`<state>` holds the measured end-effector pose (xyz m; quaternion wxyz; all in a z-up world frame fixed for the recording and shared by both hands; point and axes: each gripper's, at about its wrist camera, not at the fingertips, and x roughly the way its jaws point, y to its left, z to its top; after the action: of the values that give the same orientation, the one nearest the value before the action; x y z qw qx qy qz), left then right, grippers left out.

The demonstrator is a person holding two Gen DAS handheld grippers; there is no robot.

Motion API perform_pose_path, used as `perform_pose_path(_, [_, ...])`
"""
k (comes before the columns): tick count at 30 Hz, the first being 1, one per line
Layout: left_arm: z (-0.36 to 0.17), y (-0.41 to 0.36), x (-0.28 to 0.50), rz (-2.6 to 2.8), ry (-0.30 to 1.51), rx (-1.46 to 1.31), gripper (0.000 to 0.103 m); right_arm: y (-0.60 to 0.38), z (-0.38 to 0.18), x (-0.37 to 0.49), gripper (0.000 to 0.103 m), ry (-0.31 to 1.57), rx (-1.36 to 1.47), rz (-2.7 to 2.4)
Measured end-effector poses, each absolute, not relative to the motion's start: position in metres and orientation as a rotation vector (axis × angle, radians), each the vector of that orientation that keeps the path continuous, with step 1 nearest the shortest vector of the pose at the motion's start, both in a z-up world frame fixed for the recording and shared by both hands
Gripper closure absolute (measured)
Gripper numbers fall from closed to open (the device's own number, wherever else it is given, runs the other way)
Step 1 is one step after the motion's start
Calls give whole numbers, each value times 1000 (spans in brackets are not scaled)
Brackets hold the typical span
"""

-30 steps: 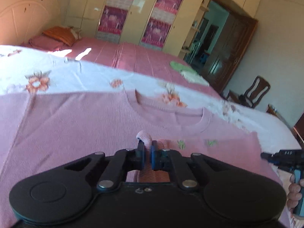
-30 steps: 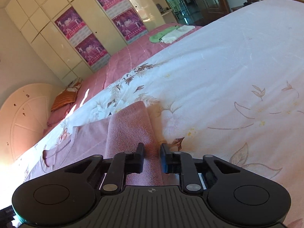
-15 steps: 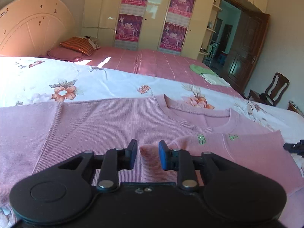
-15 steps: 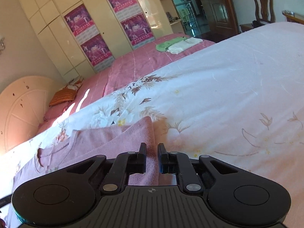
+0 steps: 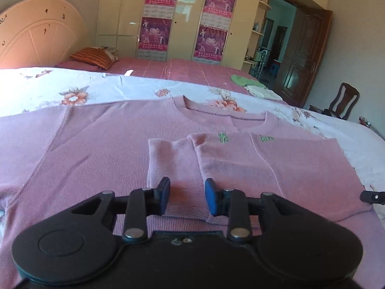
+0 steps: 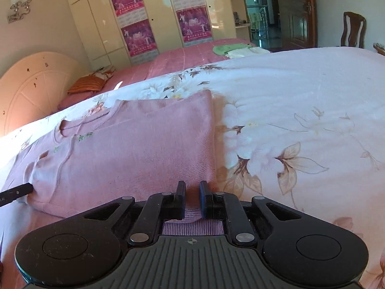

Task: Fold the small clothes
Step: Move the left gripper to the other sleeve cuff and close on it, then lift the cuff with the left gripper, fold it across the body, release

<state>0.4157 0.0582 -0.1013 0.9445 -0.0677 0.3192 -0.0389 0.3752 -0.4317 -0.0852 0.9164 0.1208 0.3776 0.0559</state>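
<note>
A pink knit sweater (image 5: 96, 149) lies flat on the floral bedsheet (image 5: 120, 86), its right side and sleeve (image 5: 173, 159) folded over the chest. My left gripper (image 5: 187, 193) hovers just over that folded sleeve's end. Its jaws are opening and the pads press on nothing. In the right wrist view the same sweater (image 6: 132, 149) shows a straight folded edge. My right gripper (image 6: 192, 192) sits low at the near corner of that edge, jaws a narrow gap apart, with fabric seen behind the gap but not pinched. The right gripper's tip (image 5: 373, 197) shows at the sweater's right edge.
The floral sheet (image 6: 300, 96) spreads wide to the right of the sweater. Beyond it is a pink bed with green and white folded clothes (image 5: 250, 84), a striped pillow (image 5: 93, 56) and a headboard. A wooden chair (image 5: 344, 101) and a door stand far right.
My left gripper let go of the sleeve cuff, opened and drew back. The sleeve now lies flat. My right gripper pulled back and rolled level, showing more of the sweater.
</note>
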Motion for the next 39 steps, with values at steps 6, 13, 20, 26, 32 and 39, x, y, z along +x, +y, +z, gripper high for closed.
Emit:
perform_pose_path(6, [-108,76,410,-67,712,-143,57,-428,-91,374,85,809,238,79])
perform_pose_path(13, [-82,172,359,154,639,-262,45,-427,-65,359,37,746,315,110])
perform_pose_path(20, [-84,340,293,507,567,-615,58,-408,-65,361,45,778,373,126])
perform_pose_path(26, [-89,432,268,666,477,-795,54,-382,-70,369,45,795,426,125])
perform_pose_path(32, [-102,473,279,623,436,-869,54,-362,-68,375,45,788,478,102])
perform_pose_path(39, [-116,508,290,597,338,-936,56,-346,-67,380,45,788,484,70])
